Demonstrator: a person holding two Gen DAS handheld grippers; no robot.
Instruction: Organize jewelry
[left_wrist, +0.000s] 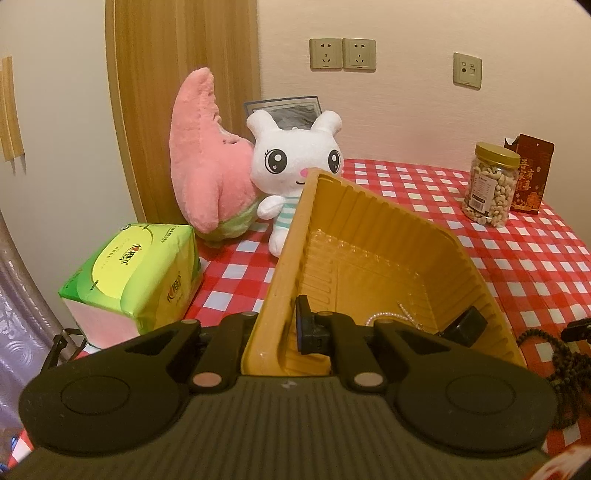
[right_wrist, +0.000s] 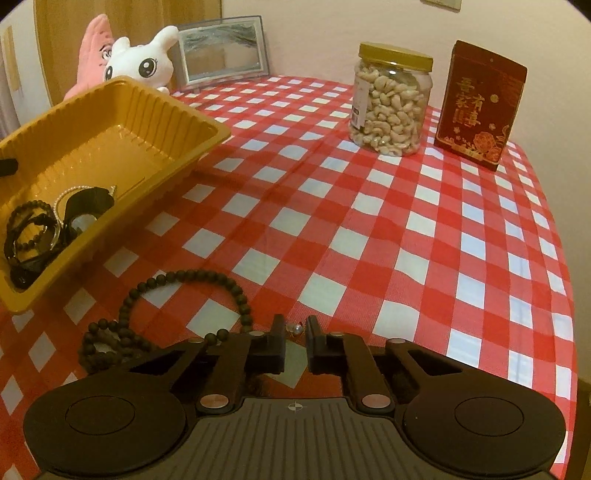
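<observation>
My left gripper (left_wrist: 275, 328) is shut on the near left rim of a yellow plastic tray (left_wrist: 373, 258) and holds it tilted. The tray (right_wrist: 110, 122) holds a pearl bracelet (left_wrist: 388, 317), dark bead bracelets (right_wrist: 29, 229) and other dark pieces. A long dark bead necklace (right_wrist: 177, 306) lies on the red checked tablecloth (right_wrist: 369, 221) beside the tray, partly under my right gripper. My right gripper (right_wrist: 294, 326) is slightly open low over the cloth, with a small clear bead piece (right_wrist: 294, 326) between its fingertips.
A cashew jar (right_wrist: 391, 99) and a red box (right_wrist: 480, 103) stand at the far right. A white plush rabbit (left_wrist: 295, 162), a pink plush star (left_wrist: 207, 162), a picture frame (right_wrist: 221, 51) and a green tissue pack (left_wrist: 133, 269) are at the left.
</observation>
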